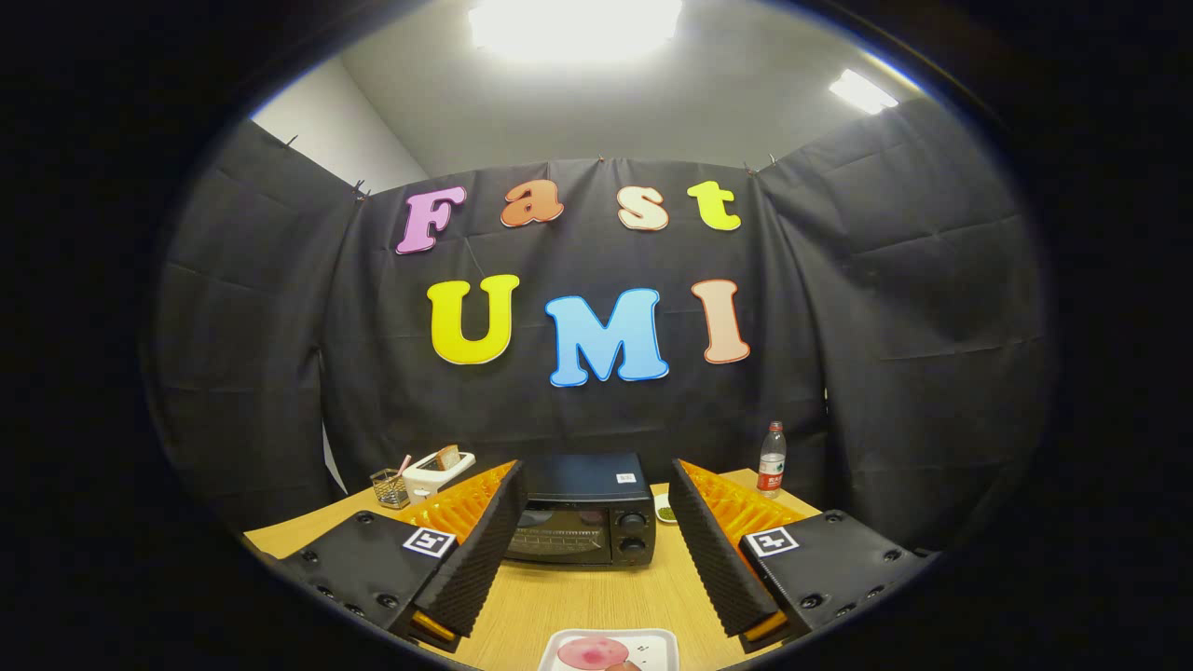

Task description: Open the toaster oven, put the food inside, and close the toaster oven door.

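Jaws of the gripper (592,540) spread wide and empty, framing the closed toaster oven (582,511) at the far worktop (578,596), squared for its door. Food on a white tray (610,650) waiting near, between the fingers. Water bottle (771,458) far right.

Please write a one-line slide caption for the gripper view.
Open gripper above wooden table, black toaster oven with closed door beyond its jaws, white tray of pink food beneath.

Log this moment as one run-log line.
gripper: open, holding nothing | black toaster oven: door shut, beyond fingers | pink food on white tray: near, between fingers
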Tool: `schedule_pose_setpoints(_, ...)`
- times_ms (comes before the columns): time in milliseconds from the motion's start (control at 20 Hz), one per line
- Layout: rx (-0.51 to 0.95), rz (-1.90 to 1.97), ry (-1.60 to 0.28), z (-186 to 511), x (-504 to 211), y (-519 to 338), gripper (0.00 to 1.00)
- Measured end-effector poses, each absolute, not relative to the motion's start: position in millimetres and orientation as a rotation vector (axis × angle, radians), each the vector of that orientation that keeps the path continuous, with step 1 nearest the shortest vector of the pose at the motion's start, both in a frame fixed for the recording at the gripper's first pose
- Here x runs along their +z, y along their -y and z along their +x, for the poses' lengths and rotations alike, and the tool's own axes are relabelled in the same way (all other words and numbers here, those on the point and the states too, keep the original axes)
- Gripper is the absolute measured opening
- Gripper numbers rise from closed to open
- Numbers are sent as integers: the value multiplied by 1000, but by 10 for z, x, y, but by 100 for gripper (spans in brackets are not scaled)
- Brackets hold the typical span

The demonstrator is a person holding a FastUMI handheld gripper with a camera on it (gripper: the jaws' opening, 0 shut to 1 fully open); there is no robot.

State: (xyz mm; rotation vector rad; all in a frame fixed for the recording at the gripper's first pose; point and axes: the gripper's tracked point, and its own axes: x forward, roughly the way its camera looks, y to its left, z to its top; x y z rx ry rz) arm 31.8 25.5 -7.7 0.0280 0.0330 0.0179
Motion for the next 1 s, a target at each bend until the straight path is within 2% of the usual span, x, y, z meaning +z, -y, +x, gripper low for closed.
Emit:
schedule_pose_setpoints(650,111,53,-86,1199,-382,-1002,97)
schedule_pose_setpoints(1000,120,51,-158,1708,-798,-1231,97)
